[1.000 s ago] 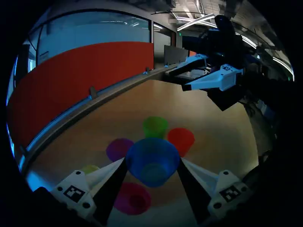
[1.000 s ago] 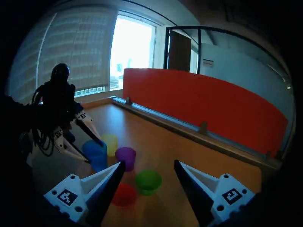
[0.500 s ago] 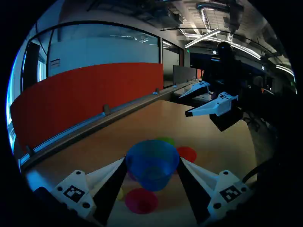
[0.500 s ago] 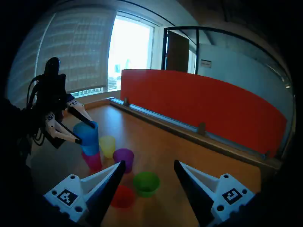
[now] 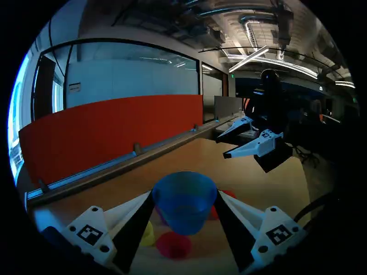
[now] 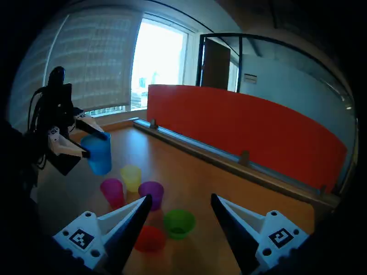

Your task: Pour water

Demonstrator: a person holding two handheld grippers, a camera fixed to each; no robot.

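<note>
Here, the left gripper (image 5: 183, 195) is clamped on a blue cup (image 6: 98, 153), held clear of the table (image 6: 197, 172), apparently near its window-side edge. The right gripper (image 6: 180, 198), fingers apart and empty, hangs above a green cup (image 6: 179, 223).

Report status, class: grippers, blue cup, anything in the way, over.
Left gripper shut on blue cup, held above table. Right gripper open, empty. Five cups below: pink, yellow, purple, green, red.

No text is legible on anything here.
</note>
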